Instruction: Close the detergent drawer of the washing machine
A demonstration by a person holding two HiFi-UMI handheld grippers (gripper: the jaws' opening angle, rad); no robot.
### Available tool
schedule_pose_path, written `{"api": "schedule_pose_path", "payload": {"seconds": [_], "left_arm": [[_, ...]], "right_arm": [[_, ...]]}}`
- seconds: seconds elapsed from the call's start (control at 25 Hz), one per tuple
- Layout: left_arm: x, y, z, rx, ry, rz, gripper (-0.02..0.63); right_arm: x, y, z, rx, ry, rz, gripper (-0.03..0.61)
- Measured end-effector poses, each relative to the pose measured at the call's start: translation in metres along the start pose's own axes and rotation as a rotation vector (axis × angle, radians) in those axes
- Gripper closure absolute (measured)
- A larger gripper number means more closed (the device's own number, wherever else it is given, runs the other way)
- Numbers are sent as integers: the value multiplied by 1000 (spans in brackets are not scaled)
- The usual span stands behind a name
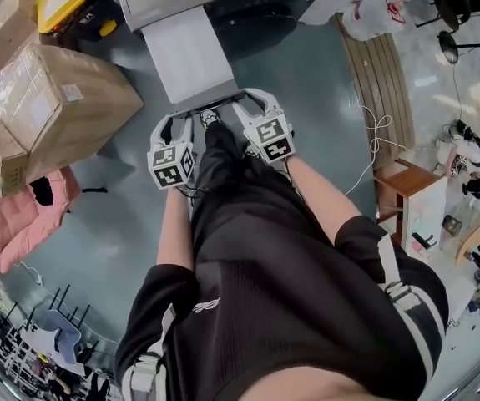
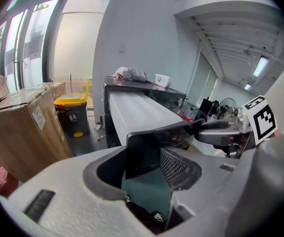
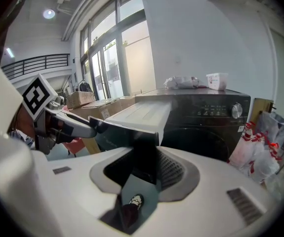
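Note:
The dark washing machine (image 1: 252, 11) stands at the top of the head view, its long white detergent drawer (image 1: 189, 53) pulled far out toward me. The drawer's dark front panel (image 1: 208, 104) sits between my two grippers. My left gripper (image 1: 175, 122) is at its left corner and my right gripper (image 1: 255, 105) at its right corner. In the left gripper view the panel's end (image 2: 146, 149) stands inside the open jaws of the left gripper (image 2: 146, 171), against the meshed pad (image 2: 174, 164). The right gripper (image 3: 144, 174) likewise straddles the panel (image 3: 142, 157), jaws open.
Large cardboard boxes (image 1: 52, 107) and a yellow-lidded bin (image 1: 68, 2) crowd the left of the drawer. A pink cloth (image 1: 22, 215) lies on the floor at left. Plastic bags (image 1: 373, 2) and a wooden stool (image 1: 411, 190) are at right. My legs stand just behind the grippers.

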State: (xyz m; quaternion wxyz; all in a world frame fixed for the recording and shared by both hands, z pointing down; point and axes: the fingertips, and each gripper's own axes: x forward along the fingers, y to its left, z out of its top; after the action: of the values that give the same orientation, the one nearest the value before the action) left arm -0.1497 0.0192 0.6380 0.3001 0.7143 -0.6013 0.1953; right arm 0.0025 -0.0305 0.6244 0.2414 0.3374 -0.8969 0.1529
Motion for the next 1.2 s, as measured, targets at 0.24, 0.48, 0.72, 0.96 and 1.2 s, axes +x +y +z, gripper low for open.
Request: {"api": "schedule_pose_path", "payload": {"seconds": [0.24, 0.48, 0.72, 0.96, 1.2], "left_arm": [[3, 7, 6, -1, 3, 0, 402], [10, 8, 13, -2, 2, 8, 403], [15, 12, 21, 2, 5, 10, 403], [21, 16, 30, 2, -4, 27, 403], [28, 22, 32, -6, 9, 29, 403]], "right_arm": [[6, 3, 3, 20, 12, -8, 437], [13, -6, 10, 4, 20, -10, 437], [19, -9, 14, 21, 18, -21, 437], [27, -13, 22, 17, 23, -10, 439], [36, -21, 29, 2, 14, -31, 439]]}}
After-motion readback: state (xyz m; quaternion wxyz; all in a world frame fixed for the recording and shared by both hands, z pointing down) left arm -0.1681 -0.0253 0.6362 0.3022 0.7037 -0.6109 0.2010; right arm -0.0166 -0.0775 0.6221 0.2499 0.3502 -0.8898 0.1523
